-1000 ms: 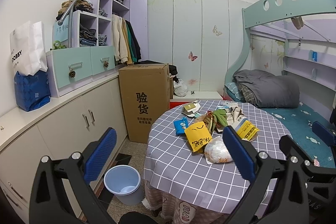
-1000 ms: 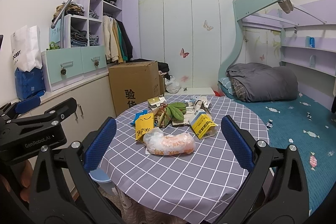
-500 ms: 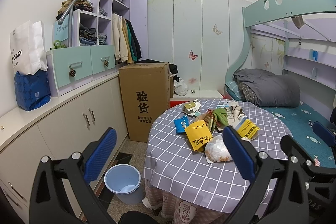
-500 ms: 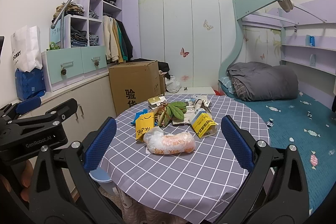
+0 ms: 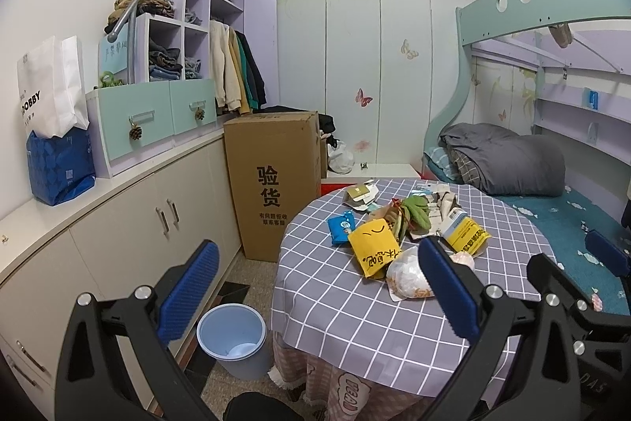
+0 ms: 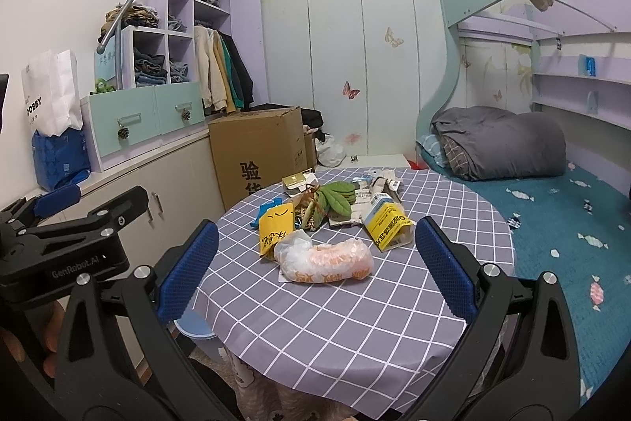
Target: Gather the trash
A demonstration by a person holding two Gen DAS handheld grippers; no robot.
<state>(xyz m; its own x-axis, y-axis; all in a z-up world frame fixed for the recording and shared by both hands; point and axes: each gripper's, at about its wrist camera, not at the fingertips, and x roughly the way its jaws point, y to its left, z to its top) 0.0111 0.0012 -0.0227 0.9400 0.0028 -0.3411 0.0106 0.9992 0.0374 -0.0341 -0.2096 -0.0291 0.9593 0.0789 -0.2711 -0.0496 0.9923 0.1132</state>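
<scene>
A heap of trash lies on a round table (image 5: 355,318) (image 6: 335,326) with a grey checked cloth: a clear bag with orange print (image 6: 327,261) (image 5: 408,279), a yellow packet (image 6: 276,229) (image 5: 374,249), a yellow box (image 6: 388,223) (image 5: 465,233), a blue packet (image 5: 341,225), green leaves (image 6: 335,198) (image 5: 418,210) and papers. A light blue bin (image 5: 232,340) stands on the floor left of the table. My left gripper (image 5: 315,296) is open over the table's left edge, and my right gripper (image 6: 315,269) is open just short of the clear bag. Both hold nothing.
A tall cardboard box (image 5: 272,180) stands behind the bin. Beige cabinets (image 5: 138,223) line the left wall with drawers, shelves and bags on top. A bunk bed (image 6: 552,192) with a grey duvet fills the right side. The left gripper's body (image 6: 67,247) shows at left in the right wrist view.
Both grippers have hardly shifted; the view drifts only slightly. Nothing on the table has moved.
</scene>
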